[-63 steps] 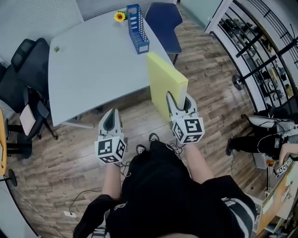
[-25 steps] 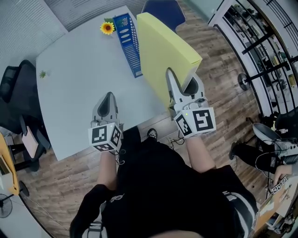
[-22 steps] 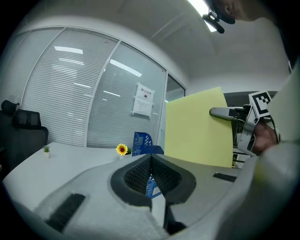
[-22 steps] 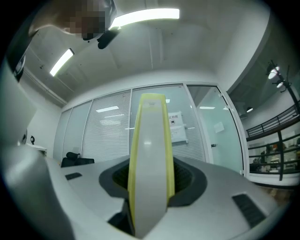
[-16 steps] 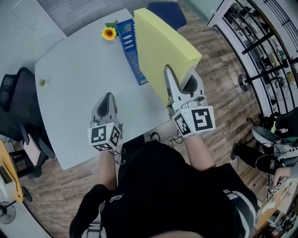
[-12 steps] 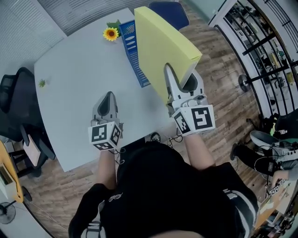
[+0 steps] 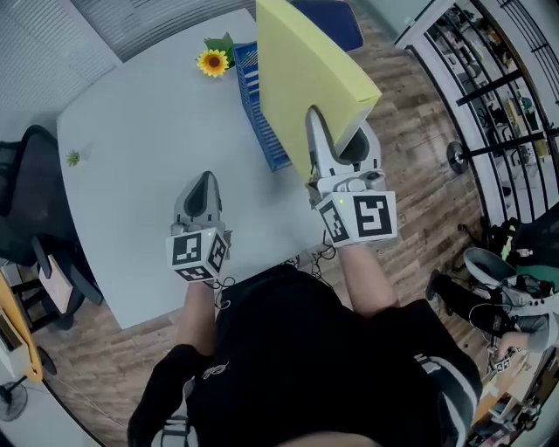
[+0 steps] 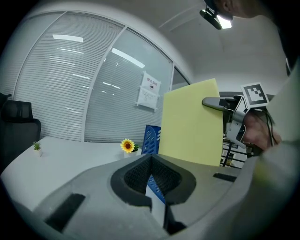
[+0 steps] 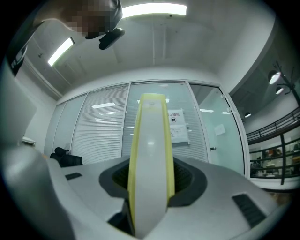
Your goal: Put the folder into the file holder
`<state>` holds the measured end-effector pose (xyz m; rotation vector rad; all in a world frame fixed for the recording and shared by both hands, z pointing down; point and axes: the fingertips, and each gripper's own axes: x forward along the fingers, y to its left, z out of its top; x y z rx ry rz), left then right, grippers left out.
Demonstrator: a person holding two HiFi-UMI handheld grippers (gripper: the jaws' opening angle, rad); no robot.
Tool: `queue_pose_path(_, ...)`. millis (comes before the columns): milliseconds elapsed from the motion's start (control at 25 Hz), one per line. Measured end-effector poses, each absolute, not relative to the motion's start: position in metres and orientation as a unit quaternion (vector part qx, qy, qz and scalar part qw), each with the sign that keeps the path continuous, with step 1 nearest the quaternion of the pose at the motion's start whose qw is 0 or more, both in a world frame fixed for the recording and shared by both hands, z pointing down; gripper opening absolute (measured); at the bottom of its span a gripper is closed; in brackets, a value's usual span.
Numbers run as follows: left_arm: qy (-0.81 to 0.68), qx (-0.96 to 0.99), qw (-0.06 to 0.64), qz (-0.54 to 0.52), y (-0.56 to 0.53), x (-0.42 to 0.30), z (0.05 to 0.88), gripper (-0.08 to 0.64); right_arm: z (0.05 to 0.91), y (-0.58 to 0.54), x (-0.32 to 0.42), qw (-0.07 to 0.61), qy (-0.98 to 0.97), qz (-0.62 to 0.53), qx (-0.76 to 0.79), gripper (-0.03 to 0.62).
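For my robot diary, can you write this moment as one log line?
right hand-held gripper: shut on yellow folder, upright | left hand-held gripper: shut, empty | blue file holder: folder not yet inside

Hidden bits round the folder [image 7: 306,79]
Head view: the folder's top corner is cut by the pic's upper edge; it covers the right side of the file holder [image 7: 248,83] & most of the blue chair [image 7: 342,24] behind it. Left gripper view: we see only the file holder's left part beside the folder; the wall notice [image 8: 149,92] left of the folder is too small to read. Right gripper view: the folder's edge blocks what's straight ahead.
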<state>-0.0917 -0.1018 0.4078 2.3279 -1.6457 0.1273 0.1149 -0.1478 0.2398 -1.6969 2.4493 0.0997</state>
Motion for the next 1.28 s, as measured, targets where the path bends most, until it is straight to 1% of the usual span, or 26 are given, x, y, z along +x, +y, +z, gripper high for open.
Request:
queue_pose_path(480, -0.567, 0.804, 0.167, 0.061, -0.12, -0.111, 0.435, 0.006, 0.258, -0.192, 0.1, 0.093, 0.813, 0.037, -0.574, 0.166)
queue_pose_path(1280, -0.555, 0.806, 0.189, 0.077, -0.13, -0.121, 0.462, 0.006, 0.284, -0.216, 0.098, 0.12, 0.8, 0.025, -0.588, 0.167)
